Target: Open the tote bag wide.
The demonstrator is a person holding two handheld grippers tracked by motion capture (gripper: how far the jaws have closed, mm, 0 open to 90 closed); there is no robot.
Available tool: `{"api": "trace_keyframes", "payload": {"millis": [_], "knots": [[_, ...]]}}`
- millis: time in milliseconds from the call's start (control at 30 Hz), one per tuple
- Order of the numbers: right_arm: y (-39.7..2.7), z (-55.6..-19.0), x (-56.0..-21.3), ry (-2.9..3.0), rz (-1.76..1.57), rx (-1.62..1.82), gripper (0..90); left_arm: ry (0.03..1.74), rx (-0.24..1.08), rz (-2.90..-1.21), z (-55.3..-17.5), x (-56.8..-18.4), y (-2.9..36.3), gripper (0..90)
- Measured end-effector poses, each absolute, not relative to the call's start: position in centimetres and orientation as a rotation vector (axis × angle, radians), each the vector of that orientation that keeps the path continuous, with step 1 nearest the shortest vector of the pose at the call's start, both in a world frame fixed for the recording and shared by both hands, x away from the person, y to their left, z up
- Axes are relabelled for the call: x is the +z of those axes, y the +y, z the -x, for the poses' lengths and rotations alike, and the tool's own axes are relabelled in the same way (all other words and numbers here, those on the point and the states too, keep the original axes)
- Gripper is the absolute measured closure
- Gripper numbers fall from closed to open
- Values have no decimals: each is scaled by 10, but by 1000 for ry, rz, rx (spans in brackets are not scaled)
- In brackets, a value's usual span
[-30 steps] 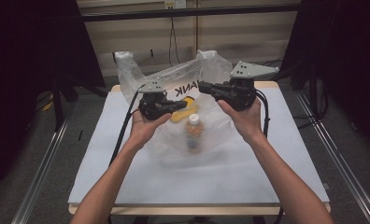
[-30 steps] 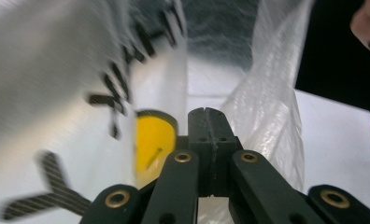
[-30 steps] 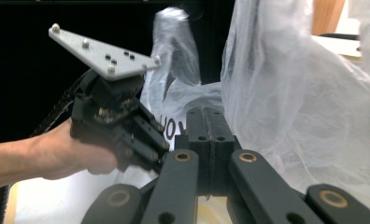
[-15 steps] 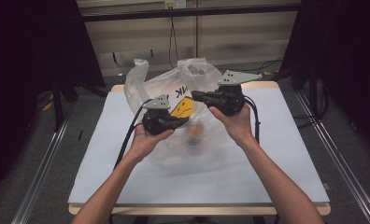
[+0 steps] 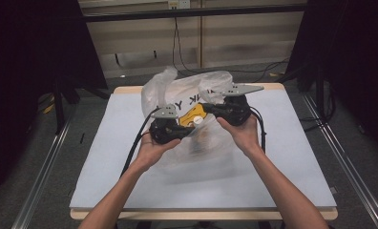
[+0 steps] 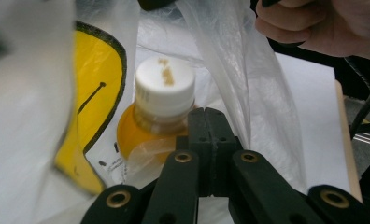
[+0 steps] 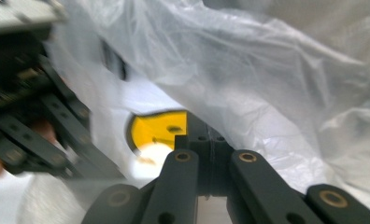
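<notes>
A thin clear plastic bag with a yellow smiley print sits at the middle of the white table. Inside it stands an orange drink bottle with a white cap. My left gripper is shut and pinches the bag's near-left edge; in the left gripper view its joined jaws sit just in front of the bottle, with film running past them. My right gripper is shut on the bag's right edge, with film draped over its jaws. The two grippers face each other across the bag's mouth.
The table's light top ends in a wooden rim at the front. Cables hang behind the table, and metal rails run along the floor on both sides. A cable trails from the left gripper over the table.
Both hands have sunk toward the table and drawn closer together. The bag has come down with them and slumped lower around the bottle.
</notes>
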State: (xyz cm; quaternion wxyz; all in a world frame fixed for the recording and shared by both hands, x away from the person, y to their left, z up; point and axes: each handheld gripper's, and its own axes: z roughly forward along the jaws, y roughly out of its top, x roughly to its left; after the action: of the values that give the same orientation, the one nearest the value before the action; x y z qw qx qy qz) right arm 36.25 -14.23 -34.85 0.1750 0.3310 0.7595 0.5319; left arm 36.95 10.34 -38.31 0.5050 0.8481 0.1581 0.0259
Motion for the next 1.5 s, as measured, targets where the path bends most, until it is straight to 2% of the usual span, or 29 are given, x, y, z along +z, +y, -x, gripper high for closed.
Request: {"api": "trace_keyframes", "payload": {"millis": [233,467,800,1000,1067,1500], "knots": [[-156,-372,-390,2179,-1050,1492,900,433,65,-2035,-375,-391,116,900],[-165,-371,-415,2224,-1083,1495,900,467,71,-1987,-384,-396,128,900],[-168,-369,-391,2202,-1016,1557,900,466,121,-1932,-394,-376,129,900],[-171,-373,-401,2227,-1041,1523,900,545,124,-1982,-410,-396,135,900],[-173,-375,-411,2239,-1072,1530,900,560,112,-2050,-412,-412,130,900],[-174,-366,-455,2427,-1121,1433,900,556,74,-2212,-398,-450,134,900]]}}
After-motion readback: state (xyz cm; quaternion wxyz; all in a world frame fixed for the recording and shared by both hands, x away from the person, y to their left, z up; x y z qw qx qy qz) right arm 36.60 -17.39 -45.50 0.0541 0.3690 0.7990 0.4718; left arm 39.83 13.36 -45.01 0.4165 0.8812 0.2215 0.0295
